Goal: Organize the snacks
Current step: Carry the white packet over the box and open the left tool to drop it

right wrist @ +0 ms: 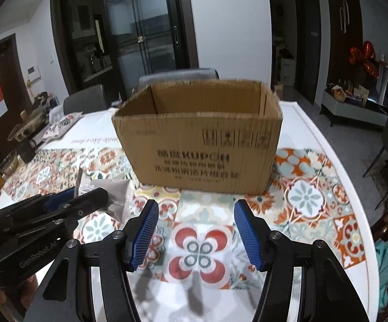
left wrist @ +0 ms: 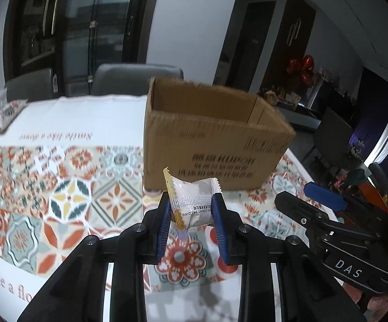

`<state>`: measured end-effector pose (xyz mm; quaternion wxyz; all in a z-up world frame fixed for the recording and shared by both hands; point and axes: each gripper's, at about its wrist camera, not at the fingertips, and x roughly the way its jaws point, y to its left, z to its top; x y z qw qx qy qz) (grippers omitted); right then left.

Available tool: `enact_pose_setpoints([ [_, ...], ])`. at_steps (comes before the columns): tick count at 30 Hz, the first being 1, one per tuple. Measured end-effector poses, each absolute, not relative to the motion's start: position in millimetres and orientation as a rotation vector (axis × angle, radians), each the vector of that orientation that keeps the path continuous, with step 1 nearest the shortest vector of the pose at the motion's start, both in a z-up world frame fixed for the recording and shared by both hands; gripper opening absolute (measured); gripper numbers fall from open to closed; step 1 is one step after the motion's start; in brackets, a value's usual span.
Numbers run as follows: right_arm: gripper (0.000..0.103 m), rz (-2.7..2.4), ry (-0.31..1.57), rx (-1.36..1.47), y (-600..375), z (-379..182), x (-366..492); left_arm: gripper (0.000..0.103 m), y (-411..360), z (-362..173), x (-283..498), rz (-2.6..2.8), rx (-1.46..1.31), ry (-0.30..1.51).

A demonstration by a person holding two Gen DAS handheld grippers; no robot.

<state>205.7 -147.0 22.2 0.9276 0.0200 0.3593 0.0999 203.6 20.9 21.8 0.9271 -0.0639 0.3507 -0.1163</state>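
Observation:
My left gripper [left wrist: 192,209] is shut on a small white snack packet [left wrist: 194,201] with a yellow edge, held above the patterned tablecloth in front of an open cardboard box [left wrist: 215,139]. In the right wrist view the box [right wrist: 199,145] stands straight ahead, open at the top; its inside bottom is hidden. My right gripper [right wrist: 196,228] is open and empty above the cloth, short of the box. The left gripper [right wrist: 67,204] with the packet [right wrist: 116,196] shows at the left of that view. The right gripper [left wrist: 314,196] shows at the right of the left wrist view.
The table [right wrist: 314,134] has a white top with a tiled-pattern cloth [right wrist: 301,193]. Grey chairs [right wrist: 177,76] stand behind it. Bowls and clutter [right wrist: 27,128] sit at the far left. The table's right edge curves close by the box.

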Motion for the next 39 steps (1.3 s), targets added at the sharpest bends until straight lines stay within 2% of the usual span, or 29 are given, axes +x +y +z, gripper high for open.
enact_pose_setpoints([
  [10, 0.06, 0.203, 0.708, -0.001, -150.8, 66.5, 228.8, 0.03, 14.3, 69.4, 225.9, -0.247, -0.066, 0.66],
  [21, 0.06, 0.195, 0.727, -0.057, -151.2, 96.6, 268.9, 0.03, 5.0, 100.9, 269.2, -0.247, -0.005, 0.673],
  [31, 0.06, 0.186, 0.798, -0.071, -155.2, 100.4, 306.1, 0.03, -4.9, 108.6, 307.6, -0.242, 0.043, 0.724],
  [39, 0.06, 0.162, 0.877, -0.064, -164.2, 93.1, 336.5, 0.031, -16.6, 94.7, 343.0, -0.241, 0.063, 0.809],
])
